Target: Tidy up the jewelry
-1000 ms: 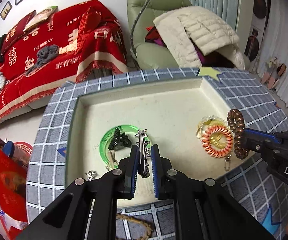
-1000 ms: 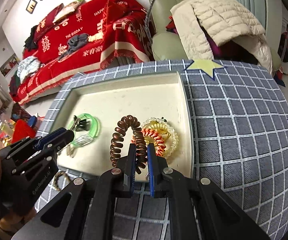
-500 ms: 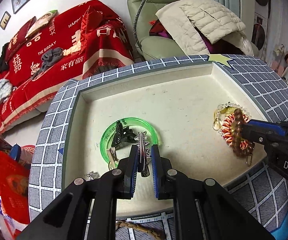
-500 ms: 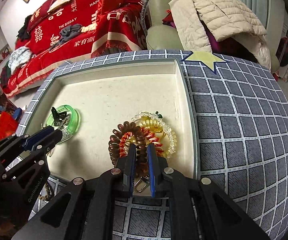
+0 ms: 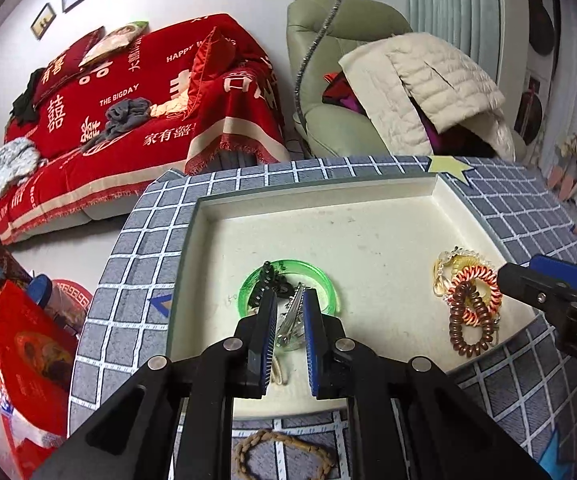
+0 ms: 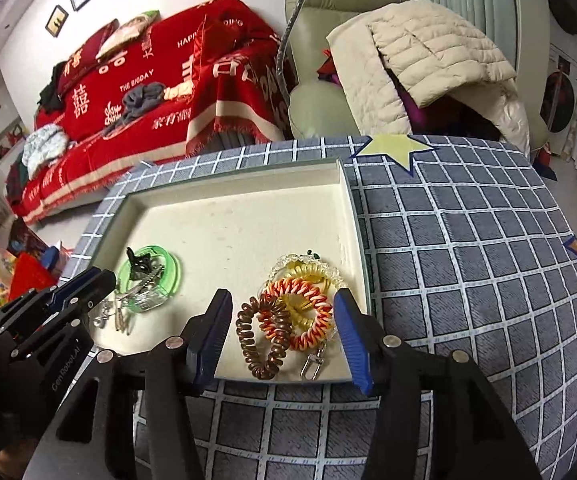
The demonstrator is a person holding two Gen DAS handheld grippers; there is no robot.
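A cream tray (image 5: pixel 328 200) (image 6: pixel 232 188) sits on the grey checked tablecloth. My left gripper (image 5: pixel 290 304) is open just over the green bangle (image 5: pixel 324 276) (image 6: pixel 174 270). The silver hair clip (image 5: pixel 294 312) (image 6: pixel 138 288) lies loose between its jaws on the bangle, beside a black claw clip (image 5: pixel 266 280) (image 6: pixel 138 262). My right gripper (image 6: pixel 282 308) is wide open over the tray's near right corner. The brown spiral hair tie (image 6: pixel 258 336) (image 5: pixel 468 320) lies between its jaws, against the orange (image 6: pixel 308 312) and yellow spiral ties.
A braided cord bracelet (image 5: pixel 284 454) lies on the cloth in front of the tray. Small silver pieces (image 6: pixel 106 314) lie at the tray's near left. A red-covered sofa (image 5: pixel 136 112) and a green armchair (image 5: pixel 340 80) stand behind the table. Red bags (image 5: pixel 28 344) sit at the left.
Both grippers have opened. The left let the silver hair clip down onto the green bangle. The right let the brown spiral tie down beside the orange one.
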